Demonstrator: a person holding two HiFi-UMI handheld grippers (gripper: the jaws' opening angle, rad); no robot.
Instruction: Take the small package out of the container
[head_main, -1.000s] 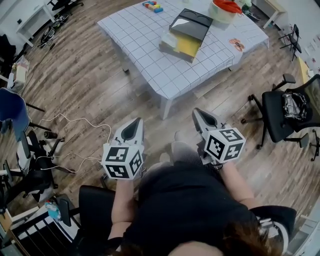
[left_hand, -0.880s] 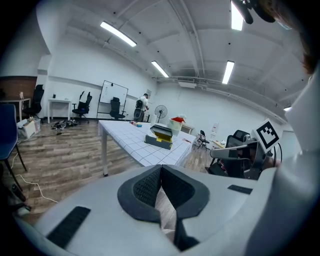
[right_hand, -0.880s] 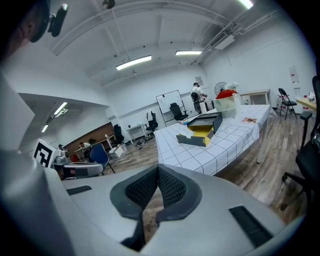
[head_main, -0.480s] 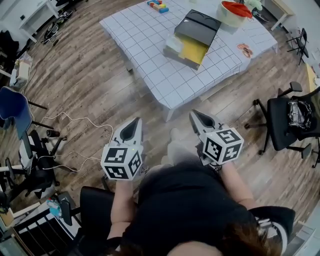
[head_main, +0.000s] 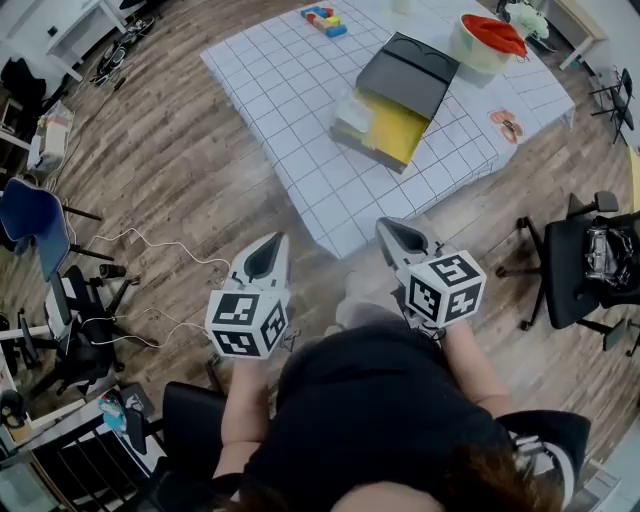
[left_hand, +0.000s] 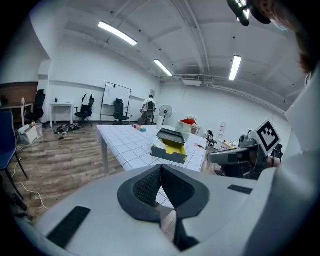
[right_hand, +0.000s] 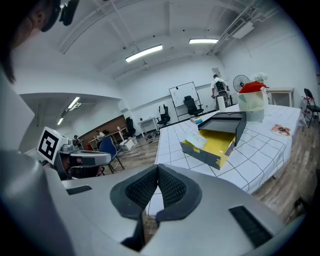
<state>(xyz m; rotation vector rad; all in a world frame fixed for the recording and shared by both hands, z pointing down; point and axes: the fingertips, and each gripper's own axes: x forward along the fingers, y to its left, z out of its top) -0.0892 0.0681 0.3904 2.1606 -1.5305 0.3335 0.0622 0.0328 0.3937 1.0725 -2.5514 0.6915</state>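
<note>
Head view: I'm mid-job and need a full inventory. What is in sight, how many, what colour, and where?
table: one, white with a dark grid, top centre
container: one, black lid open, yellow inside, on the table
small package: one, pale, in the container's left end
tub: one, pale with a red lid, table's far right
toy blocks: one small cluster, mixed colours, table's far edge
card: one, orange print, table's right edge
office chair: one, black, right
blue chair: one, left
cable: one, white, on the floor at left
left gripper: grey, shut, empty
right gripper: grey, shut, empty
</note>
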